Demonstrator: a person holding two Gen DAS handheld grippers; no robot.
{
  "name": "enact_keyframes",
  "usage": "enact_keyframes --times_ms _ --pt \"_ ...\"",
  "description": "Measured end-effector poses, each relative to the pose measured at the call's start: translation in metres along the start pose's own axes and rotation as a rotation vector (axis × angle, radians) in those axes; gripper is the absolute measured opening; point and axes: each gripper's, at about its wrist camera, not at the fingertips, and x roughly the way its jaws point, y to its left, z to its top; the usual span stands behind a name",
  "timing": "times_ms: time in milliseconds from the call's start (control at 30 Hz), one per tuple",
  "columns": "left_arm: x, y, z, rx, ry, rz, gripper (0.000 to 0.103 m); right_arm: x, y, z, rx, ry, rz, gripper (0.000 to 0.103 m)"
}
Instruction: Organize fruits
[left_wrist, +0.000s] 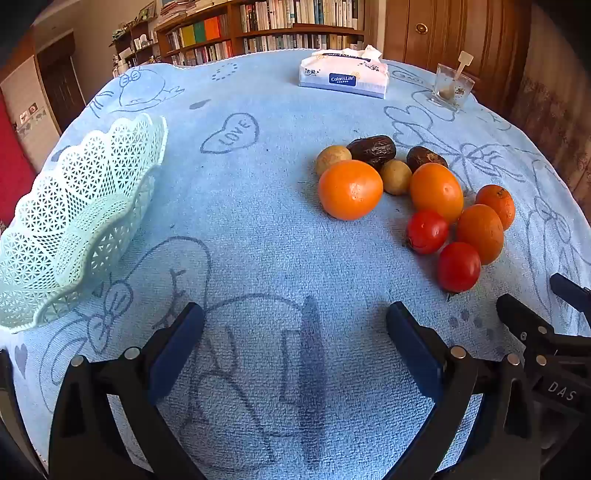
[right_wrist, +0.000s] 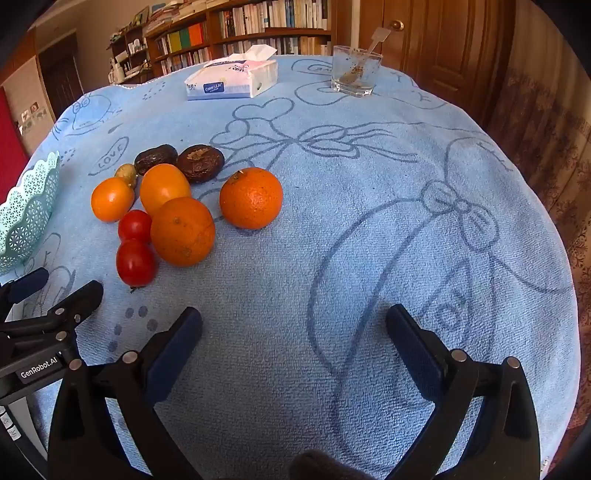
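Bookshelves (left_wrist: 266, 26) and a wooden door (right_wrist: 436, 44) stand behind a counter covered by a blue towel (left_wrist: 258, 229) printed with cartoon outlines and hearts. At the far edge lie a tissue pack (left_wrist: 343, 75) and, well apart from it, a glass (left_wrist: 452, 86) with a stirrer inside.

Fruit sits in a loose cluster on the towel. In the left wrist view a big orange (left_wrist: 350, 189) is nearest the middle, with two tan round fruits (left_wrist: 332, 158) (left_wrist: 396, 176) and two dark dates (left_wrist: 371, 148) (left_wrist: 426, 158) just behind it. To the right come three more oranges (left_wrist: 436, 192) (left_wrist: 480, 233) (left_wrist: 495, 206) and two tomatoes (left_wrist: 427, 231) (left_wrist: 458, 267), the tomatoes closest to the cameras. A pale green lattice basket (left_wrist: 74, 221) lies well to the left of the fruit, tilted on its side, and holds nothing that can be seen.

Left hand-held gripper (left_wrist: 295, 332) hovers over bare towel, its blue-padded fingers spread wide with nothing between them. Right hand-held gripper (right_wrist: 293, 332) is likewise spread and empty above the towel, to the right of the fruit. Each shows at the edge of the other's view, just beside it.
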Motion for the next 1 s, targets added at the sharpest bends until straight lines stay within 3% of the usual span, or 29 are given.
enact_keyframes --times_ms 1000 --pt "0.0005 0.0009 -0.0002 -0.003 -0.001 -0.004 0.101 0.0 0.0001 0.0 -0.002 -0.001 -0.002 0.098"
